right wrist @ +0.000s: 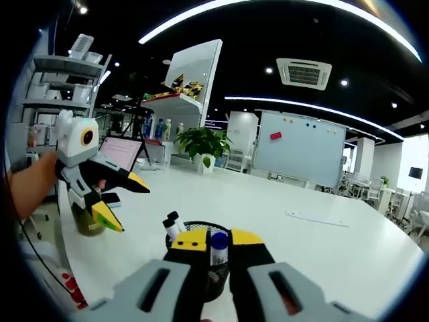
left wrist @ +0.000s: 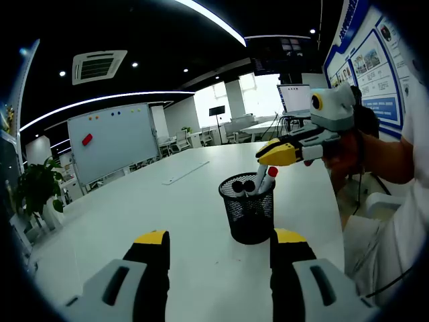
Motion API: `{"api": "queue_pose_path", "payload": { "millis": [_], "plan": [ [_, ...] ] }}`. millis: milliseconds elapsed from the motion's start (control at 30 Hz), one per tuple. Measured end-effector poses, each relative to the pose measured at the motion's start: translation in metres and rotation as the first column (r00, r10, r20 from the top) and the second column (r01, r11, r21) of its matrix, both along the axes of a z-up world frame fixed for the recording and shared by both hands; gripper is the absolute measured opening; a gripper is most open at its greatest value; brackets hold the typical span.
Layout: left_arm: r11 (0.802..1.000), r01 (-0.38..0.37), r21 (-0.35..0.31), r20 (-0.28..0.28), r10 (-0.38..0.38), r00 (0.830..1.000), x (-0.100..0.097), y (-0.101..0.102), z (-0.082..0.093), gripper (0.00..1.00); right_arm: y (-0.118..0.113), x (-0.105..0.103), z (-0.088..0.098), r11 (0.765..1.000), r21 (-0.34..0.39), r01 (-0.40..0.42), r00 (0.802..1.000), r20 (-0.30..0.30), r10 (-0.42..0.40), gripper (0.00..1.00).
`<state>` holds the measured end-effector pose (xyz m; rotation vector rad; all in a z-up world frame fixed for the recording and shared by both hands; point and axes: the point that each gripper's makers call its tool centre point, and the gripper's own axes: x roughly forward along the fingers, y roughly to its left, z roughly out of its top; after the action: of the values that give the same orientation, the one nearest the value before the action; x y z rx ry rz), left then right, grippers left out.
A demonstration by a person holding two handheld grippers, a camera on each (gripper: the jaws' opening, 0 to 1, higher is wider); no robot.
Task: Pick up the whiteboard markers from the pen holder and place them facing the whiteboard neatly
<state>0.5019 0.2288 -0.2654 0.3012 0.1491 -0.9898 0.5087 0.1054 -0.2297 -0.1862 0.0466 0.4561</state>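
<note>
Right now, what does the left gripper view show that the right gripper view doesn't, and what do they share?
Left gripper view: the right gripper reaching down over the pen holder, its jaws around a red-capped marker; poster boards on the wall.

Right gripper view: the left gripper hanging open beside the pen holder; a blue-capped marker between this view's own jaws; a laptop; shelves.

Both: the white table, the whiteboard with its red eraser, a potted plant, and a ceiling vent.
</note>
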Motion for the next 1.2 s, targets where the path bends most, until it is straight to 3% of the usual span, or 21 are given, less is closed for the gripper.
{"api": "queue_pose_path", "payload": {
  "millis": [133,233,833,1067,1200],
  "plan": [
    [1.000,0.000,0.000,0.000,0.000,1.000,0.000,0.000,0.000,0.62,-0.003,-0.004,0.005,1.000,-0.004,0.010,1.000,0.025,-0.010,0.09],
    [1.000,0.000,0.000,0.000,0.000,1.000,0.001,0.000,0.000,0.62,-0.002,-0.009,0.011,0.999,0.032,0.004,1.000,0.023,-0.005,0.09],
    [1.000,0.002,-0.003,0.001,-0.002,1.000,0.003,0.002,0.000,0.62,-0.008,-0.028,0.058,0.996,0.089,0.022,0.987,0.154,-0.035,0.09],
    [1.000,0.002,-0.004,0.001,-0.002,1.000,0.005,0.003,-0.001,0.62,-0.007,-0.037,0.076,0.997,0.069,0.033,0.975,0.218,-0.048,0.09],
    [1.000,0.002,-0.004,0.001,-0.002,1.000,0.006,0.003,-0.001,0.62,-0.016,-0.040,0.087,0.992,0.109,0.057,0.967,0.242,-0.082,0.09]
  ]
}}
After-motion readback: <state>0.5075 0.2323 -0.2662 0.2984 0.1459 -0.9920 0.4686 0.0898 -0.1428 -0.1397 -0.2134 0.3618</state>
